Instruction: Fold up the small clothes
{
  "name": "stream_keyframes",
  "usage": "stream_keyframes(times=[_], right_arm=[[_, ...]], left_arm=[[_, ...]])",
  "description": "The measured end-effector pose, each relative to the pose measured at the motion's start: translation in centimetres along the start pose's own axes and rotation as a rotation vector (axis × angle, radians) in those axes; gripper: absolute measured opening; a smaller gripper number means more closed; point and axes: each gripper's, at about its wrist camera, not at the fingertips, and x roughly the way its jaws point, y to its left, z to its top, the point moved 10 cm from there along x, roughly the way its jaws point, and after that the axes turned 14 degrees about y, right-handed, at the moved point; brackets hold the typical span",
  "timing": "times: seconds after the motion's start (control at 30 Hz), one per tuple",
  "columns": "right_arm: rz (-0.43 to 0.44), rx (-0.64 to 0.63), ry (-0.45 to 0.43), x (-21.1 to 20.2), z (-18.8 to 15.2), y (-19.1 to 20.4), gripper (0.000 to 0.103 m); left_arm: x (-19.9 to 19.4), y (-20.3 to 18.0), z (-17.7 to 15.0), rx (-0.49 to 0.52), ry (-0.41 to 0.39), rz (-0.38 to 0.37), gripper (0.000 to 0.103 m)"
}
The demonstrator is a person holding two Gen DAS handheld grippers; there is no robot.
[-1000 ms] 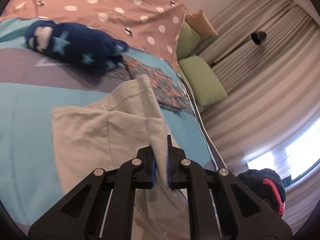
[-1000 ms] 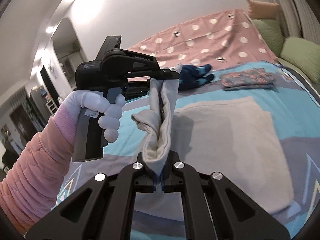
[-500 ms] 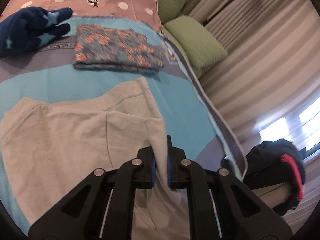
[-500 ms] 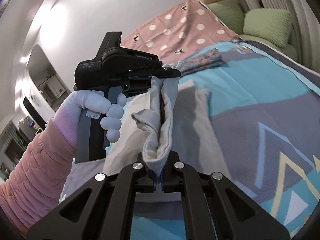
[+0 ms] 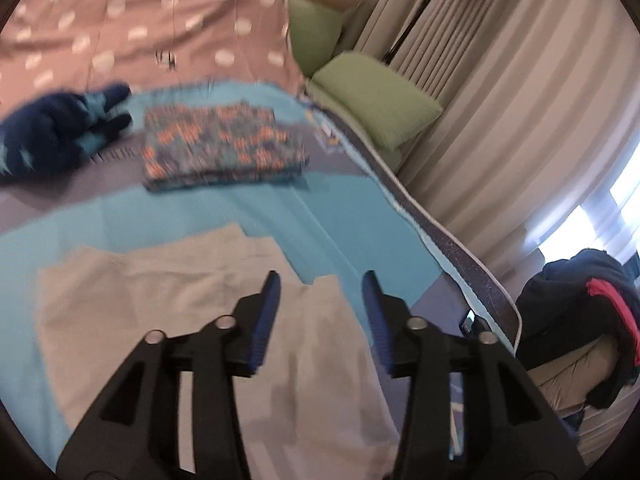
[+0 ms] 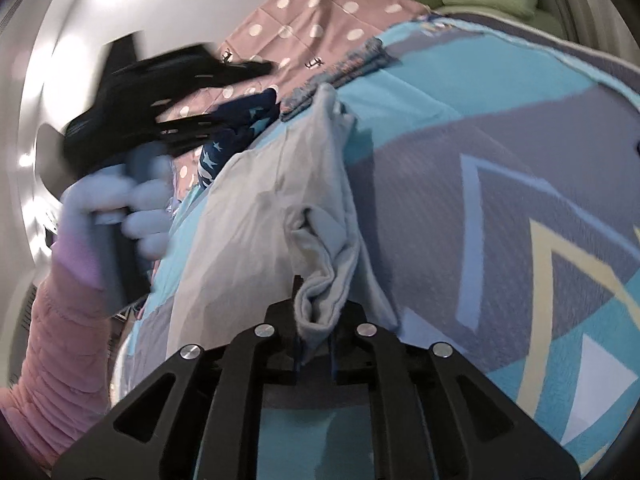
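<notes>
A pale beige garment (image 5: 168, 304) lies on the bed, its near part under my left gripper (image 5: 320, 300), which is open and empty just above it. In the right wrist view the same garment (image 6: 260, 208) stretches away, and my right gripper (image 6: 316, 340) is shut on a bunched corner of it. The left gripper (image 6: 168, 92) shows there blurred, held by a white-gloved hand at the left, clear of the cloth.
A folded floral garment (image 5: 220, 144) and a crumpled navy star garment (image 5: 52, 132) lie farther up the bed. Green pillows (image 5: 372, 96) sit at the bed's right edge beside curtains. A dark garment with pink trim (image 5: 588, 312) lies off the bed at right.
My left gripper has opened and let go of the beige garment, which dropped onto the bed. My right gripper still holds its corner and has swung lower.
</notes>
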Motion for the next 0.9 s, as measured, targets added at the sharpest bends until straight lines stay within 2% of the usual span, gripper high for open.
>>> stream_keyframes(times=[0.13, 0.3, 0.4, 0.5, 0.57, 0.63, 0.67, 0.73, 0.77, 0.83, 0.9], right_arm=[[0.017, 0.011, 0.004, 0.2, 0.1, -0.1, 0.009], [0.027, 0.003, 0.001, -0.3, 0.6, 0.3, 0.009], [0.038, -0.065, -0.048, -1.9, 2.0, 2.5, 0.008], [-0.018, -0.107, -0.066, -2.4, 2.8, 3.0, 0.008], [-0.090, -0.086, -0.010, -1.0, 2.5, 1.3, 0.009], [-0.124, -0.034, 0.047, 0.4, 1.5, -0.9, 0.015], [-0.096, -0.024, 0.037, 0.2, 1.1, -1.2, 0.015], [-0.097, -0.019, 0.019, -0.7, 0.9, -1.4, 0.015], [-0.126, -0.019, 0.003, -1.4, 1.0, -1.5, 0.021], [-0.195, -0.042, -0.045, -2.9, 1.7, -1.3, 0.024], [-0.157, -0.086, -0.083, -4.1, 2.6, 0.5, 0.023]], left_arm=[[-4.1, 1.2, -3.2, 0.024, -0.055, 0.032, 0.058], [-7.4, 4.7, -10.7, 0.025, -0.044, 0.145, 0.061], [-9.0, 6.2, -14.9, 0.021, -0.044, 0.199, 0.066], [-9.0, 7.2, -18.5, -0.003, -0.015, 0.204, 0.068], [-8.0, 7.8, -20.4, -0.013, 0.023, 0.212, 0.069], [-6.2, 9.0, -22.2, -0.020, 0.093, 0.279, 0.069], [-5.8, 9.2, -22.6, -0.021, 0.105, 0.290, 0.069], [-5.9, 9.3, -22.8, -0.016, 0.087, 0.297, 0.069], [-6.1, 9.3, -22.7, -0.016, 0.085, 0.291, 0.069], [-6.8, 9.1, -22.2, -0.023, 0.061, 0.278, 0.067], [-8.0, 8.5, -20.8, -0.020, 0.006, 0.246, 0.062]])
